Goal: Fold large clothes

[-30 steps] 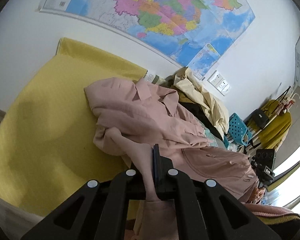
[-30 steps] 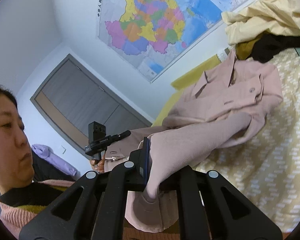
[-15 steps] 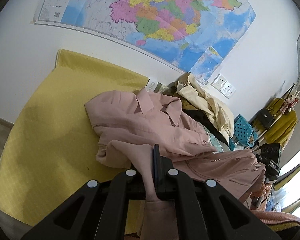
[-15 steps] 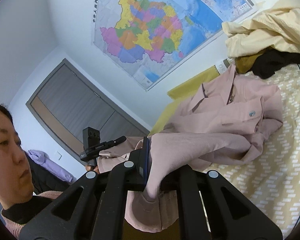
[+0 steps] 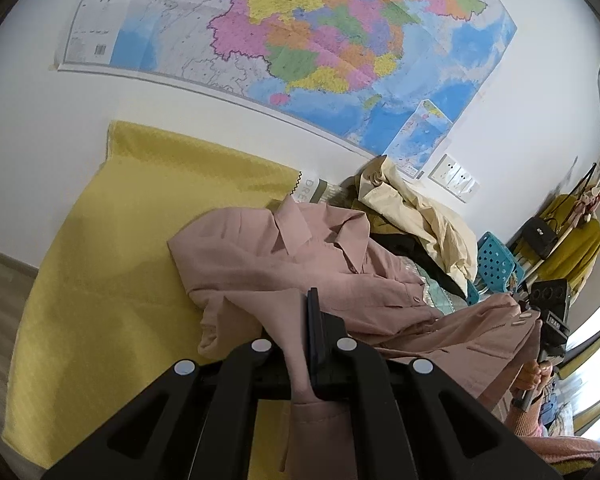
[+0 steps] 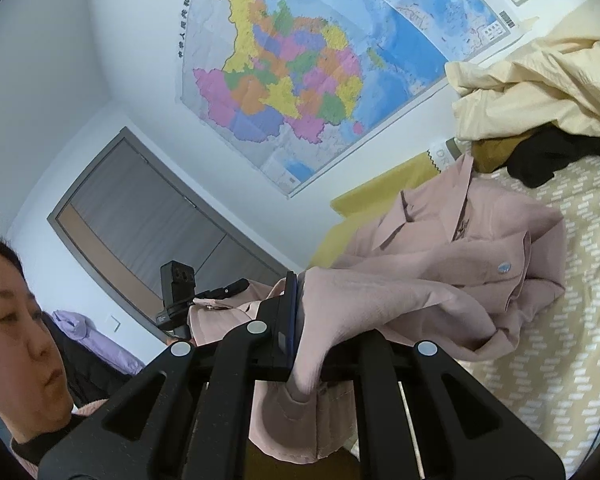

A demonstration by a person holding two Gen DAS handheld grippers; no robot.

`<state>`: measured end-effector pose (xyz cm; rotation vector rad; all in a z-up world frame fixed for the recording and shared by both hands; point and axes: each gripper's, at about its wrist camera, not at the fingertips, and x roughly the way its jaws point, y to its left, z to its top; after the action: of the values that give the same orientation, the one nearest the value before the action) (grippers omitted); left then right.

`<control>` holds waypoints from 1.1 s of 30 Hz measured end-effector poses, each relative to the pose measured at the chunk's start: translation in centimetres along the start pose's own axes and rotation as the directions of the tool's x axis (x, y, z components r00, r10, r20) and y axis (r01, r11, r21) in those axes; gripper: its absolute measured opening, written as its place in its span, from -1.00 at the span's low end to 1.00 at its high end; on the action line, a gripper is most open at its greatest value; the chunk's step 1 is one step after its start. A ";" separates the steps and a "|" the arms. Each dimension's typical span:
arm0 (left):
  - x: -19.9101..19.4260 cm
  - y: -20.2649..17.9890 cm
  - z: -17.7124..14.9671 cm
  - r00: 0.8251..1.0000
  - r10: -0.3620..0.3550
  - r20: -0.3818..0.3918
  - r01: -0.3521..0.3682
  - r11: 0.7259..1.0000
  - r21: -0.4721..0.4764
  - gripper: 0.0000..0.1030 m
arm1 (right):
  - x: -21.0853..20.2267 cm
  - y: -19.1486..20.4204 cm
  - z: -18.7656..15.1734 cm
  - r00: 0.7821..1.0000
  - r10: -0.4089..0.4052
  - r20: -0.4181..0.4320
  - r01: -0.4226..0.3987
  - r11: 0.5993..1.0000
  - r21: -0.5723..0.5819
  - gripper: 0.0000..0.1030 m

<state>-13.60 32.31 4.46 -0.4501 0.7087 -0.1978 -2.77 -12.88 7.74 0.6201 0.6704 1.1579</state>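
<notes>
Gripping pink shirt [image 5: 300, 264] with both claws: left claw [image 5: 300, 344] clamped on one fold of fabric, right claw [image 6: 300, 320] clamped on another. Shirt body lies crumpled on yellow bedspread [image 5: 120, 260], beside cream garment [image 6: 540, 92].

"dre" on white label [image 5: 309, 191] at yellow cloth's [image 5: 148, 216] edge
</notes>
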 end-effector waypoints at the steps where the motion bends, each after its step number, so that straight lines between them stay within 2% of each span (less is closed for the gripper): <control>1: 0.2 -0.1 0.4 1.000 0.001 0.000 -0.001 1.000 0.005 -0.95 | 0.1 -0.1 0.3 1.000 -0.002 0.003 0.002 1.000 0.003 -0.86; 17: 3.3 0.2 6.3 0.998 0.052 -0.026 -0.051 0.998 0.042 -0.95 | 1.9 -1.7 5.0 0.999 -0.034 0.023 0.034 0.999 0.015 -0.86; 33: 6.6 0.8 9.5 0.995 0.070 -0.068 -0.067 0.997 0.041 -0.95 | 3.6 -5.0 7.9 0.998 -0.045 0.034 0.043 0.997 0.068 -0.86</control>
<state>-2.33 34.05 6.59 -0.3826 0.7857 -0.1626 7.08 -11.62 8.64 0.6787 0.6917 1.0847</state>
